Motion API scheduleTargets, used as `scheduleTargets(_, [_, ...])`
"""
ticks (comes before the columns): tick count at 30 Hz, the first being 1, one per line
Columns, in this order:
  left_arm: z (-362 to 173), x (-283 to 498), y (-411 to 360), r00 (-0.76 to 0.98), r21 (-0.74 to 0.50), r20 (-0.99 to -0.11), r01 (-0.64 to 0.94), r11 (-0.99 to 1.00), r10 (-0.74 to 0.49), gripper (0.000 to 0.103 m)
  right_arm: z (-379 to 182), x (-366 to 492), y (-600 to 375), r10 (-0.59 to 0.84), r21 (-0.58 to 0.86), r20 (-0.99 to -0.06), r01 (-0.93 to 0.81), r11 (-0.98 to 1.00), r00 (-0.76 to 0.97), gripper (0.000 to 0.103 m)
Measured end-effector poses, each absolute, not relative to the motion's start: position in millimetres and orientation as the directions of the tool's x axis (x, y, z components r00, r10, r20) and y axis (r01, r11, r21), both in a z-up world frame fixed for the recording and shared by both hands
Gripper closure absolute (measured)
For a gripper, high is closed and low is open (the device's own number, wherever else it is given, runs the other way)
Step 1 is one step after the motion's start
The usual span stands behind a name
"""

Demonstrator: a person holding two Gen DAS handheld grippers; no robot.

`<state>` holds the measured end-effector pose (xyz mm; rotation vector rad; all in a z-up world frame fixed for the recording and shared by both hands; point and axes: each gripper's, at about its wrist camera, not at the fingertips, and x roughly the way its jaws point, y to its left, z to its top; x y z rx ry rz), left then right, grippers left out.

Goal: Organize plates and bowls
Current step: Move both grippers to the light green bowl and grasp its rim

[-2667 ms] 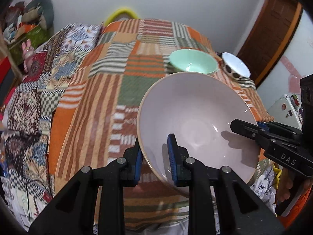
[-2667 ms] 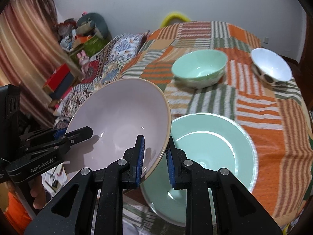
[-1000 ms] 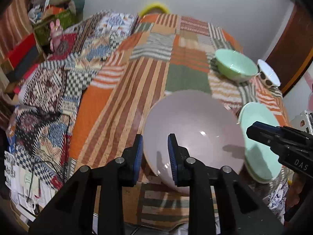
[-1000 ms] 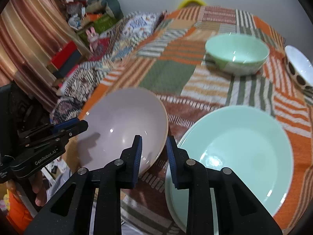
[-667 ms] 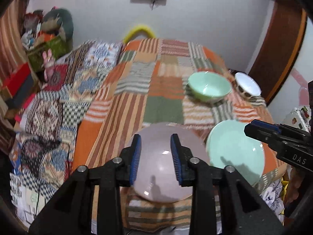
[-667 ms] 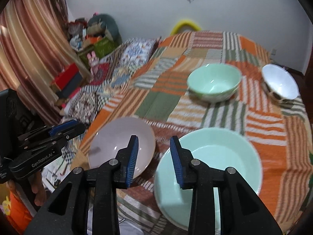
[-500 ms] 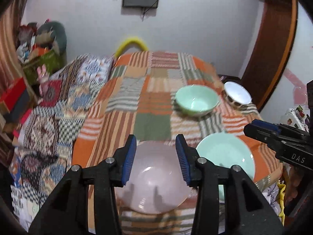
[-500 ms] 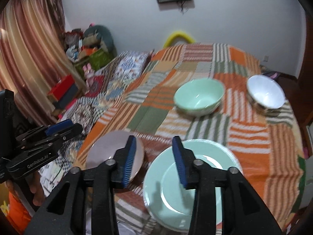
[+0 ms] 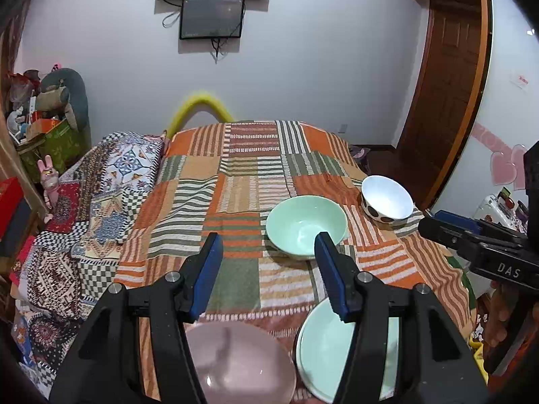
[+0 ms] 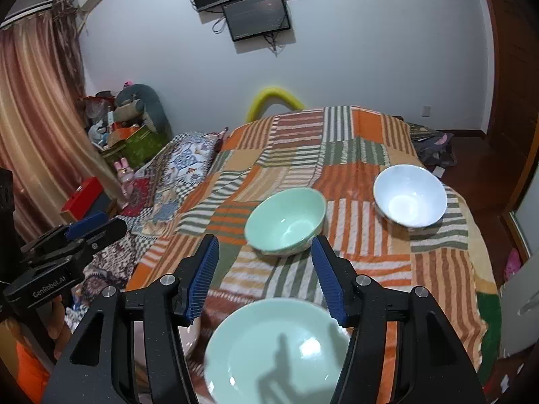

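A pink plate [image 9: 242, 363] lies at the near edge of the patchwork table, beside a mint green plate [image 9: 323, 346] to its right. The green plate also shows in the right wrist view [image 10: 276, 350], with a sliver of the pink plate [image 10: 190, 331] at its left. A mint green bowl [image 9: 306, 225] [image 10: 285, 222] stands mid-table. A white spotted bowl [image 9: 386, 202] [image 10: 409, 198] stands far right. My left gripper [image 9: 267, 276] is open and empty above the near plates. My right gripper [image 10: 264, 277] is open and empty above the green plate.
The patchwork cloth [image 9: 242, 181] covers the table. A patterned bed cover [image 9: 101, 195] lies left of it. Boxes and toys [image 10: 131, 128] are stacked at the far left wall. A wooden door [image 9: 444, 101] stands at the right. A screen [image 9: 212, 18] hangs on the wall.
Both grippers let go of the pink plate, which now lies on the table left of the green plate. Both opened wide and drew up and back.
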<state>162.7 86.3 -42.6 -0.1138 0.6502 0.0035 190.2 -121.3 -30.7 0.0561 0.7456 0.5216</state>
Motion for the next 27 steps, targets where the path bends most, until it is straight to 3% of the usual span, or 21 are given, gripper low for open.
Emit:
scheduleTargets(21, [-136, 276, 95, 0.665, -0.143, -0.742, -0.026, 0.989, -0.09, 0.047, -103, 275, -112, 0.403, 0.213, -0.752, -0.386, 0.898, 0.523, 0.05])
scheduleTargets(27, [-155, 296, 102, 0.634, -0.16, -0.767, -0.039, 0.986, -0.1, 0.047, -122, 297, -106, 0.39, 0.214, -0.779, -0.375, 0.902, 0.491, 0.063])
